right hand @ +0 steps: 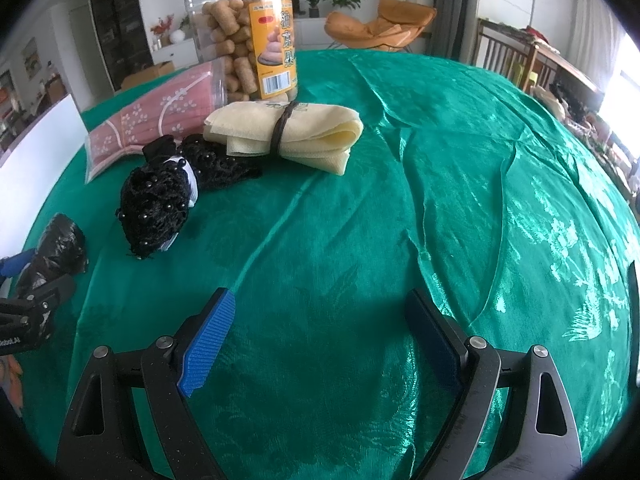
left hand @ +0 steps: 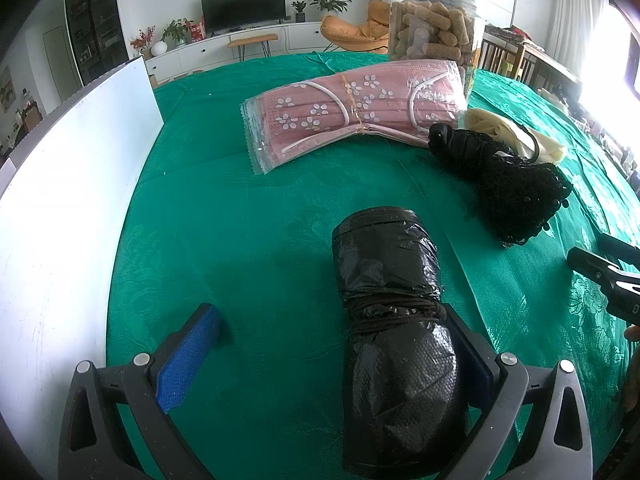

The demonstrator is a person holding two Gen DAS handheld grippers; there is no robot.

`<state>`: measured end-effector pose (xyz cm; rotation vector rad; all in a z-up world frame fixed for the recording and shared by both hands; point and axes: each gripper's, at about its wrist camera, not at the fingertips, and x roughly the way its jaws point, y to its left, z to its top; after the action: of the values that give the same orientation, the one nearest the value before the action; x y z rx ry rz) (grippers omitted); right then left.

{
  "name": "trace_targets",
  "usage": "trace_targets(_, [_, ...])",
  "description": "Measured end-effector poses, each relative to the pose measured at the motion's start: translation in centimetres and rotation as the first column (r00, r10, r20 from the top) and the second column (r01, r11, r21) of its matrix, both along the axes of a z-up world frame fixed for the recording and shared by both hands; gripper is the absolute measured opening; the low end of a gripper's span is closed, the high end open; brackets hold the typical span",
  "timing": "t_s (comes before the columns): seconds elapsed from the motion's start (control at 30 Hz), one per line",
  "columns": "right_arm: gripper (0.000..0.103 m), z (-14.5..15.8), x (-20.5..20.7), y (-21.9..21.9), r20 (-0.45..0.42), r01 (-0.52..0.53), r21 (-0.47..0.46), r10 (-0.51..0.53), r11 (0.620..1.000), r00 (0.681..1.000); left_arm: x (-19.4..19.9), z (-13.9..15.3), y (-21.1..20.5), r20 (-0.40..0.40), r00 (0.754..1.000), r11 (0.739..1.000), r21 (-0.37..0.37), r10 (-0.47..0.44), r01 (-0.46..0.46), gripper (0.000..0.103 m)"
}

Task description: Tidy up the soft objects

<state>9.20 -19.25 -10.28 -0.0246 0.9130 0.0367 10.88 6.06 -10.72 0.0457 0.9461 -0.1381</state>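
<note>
A roll of black plastic bags tied with dark cord lies on the green tablecloth, between the jaws of my left gripper and against its right finger. The jaws stand wide open. The roll also shows in the right wrist view. A pack of pink flowered masks, a black beaded net and a folded yellow cloth tied with a band lie further back. My right gripper is open and empty above bare cloth.
A clear jar of snack sticks stands behind the masks and the yellow cloth. A white board stands along the left table edge. The right gripper's finger shows at the right edge of the left wrist view.
</note>
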Motion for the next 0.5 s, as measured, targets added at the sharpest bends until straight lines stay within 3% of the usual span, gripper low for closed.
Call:
trace_targets(0.3, [0.089, 0.1, -0.1, -0.1, 0.005, -0.012, 0.020, 0.012, 1.000, 1.000, 0.0, 0.0, 0.0, 0.000, 1.000, 1.000, 0.000, 0.000, 0.000, 0.103])
trace_targets(0.5, [0.088, 1.0, -1.3, -1.7, 0.063, -0.057, 0.185, 0.046, 0.981, 0.997, 0.0, 0.0, 0.0, 0.000, 1.000, 1.000, 0.000, 0.000, 0.000, 0.103])
